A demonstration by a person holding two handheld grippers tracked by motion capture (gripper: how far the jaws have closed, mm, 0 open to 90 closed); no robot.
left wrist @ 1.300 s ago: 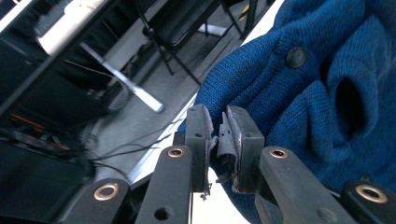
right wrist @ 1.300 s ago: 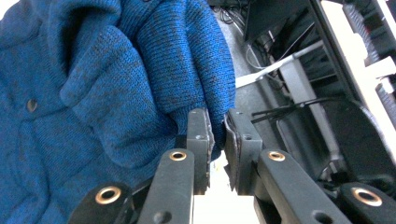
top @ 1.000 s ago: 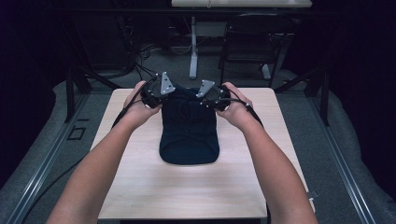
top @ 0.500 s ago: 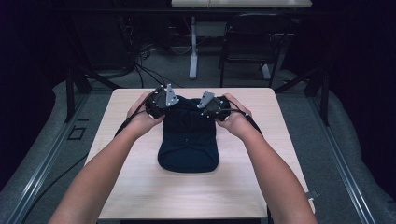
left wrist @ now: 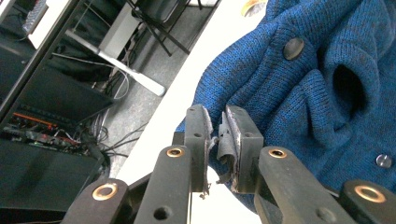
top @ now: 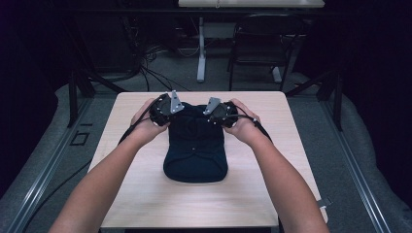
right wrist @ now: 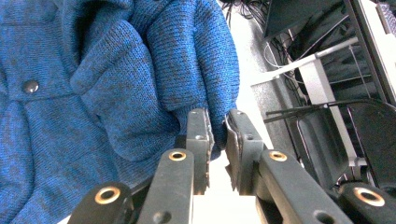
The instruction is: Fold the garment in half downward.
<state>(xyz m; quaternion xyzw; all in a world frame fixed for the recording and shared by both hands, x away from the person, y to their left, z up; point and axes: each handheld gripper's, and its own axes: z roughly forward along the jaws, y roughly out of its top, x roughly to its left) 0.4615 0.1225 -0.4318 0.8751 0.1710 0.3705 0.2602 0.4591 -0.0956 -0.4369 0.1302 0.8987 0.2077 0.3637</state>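
Left gripper view: left gripper (left wrist: 217, 114) narrow, pinching the edge of the blue knit sweater (left wrist: 317, 84). Right gripper (right wrist: 218, 116) narrow too, nipping a fold of it. Sweater folded on the middle of the wooden table (top: 145, 194). Hold both pinches tight, lower together, lay flat. Hard to tell how much knit sits between the left jaws, with frayed pads in the way. Far edge hidden under the hands in the high view.

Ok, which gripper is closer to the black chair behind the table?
Right. The right gripper holds the cardigan's far right corner, on the chair's side; the left gripper is across the cardigan, farther left.
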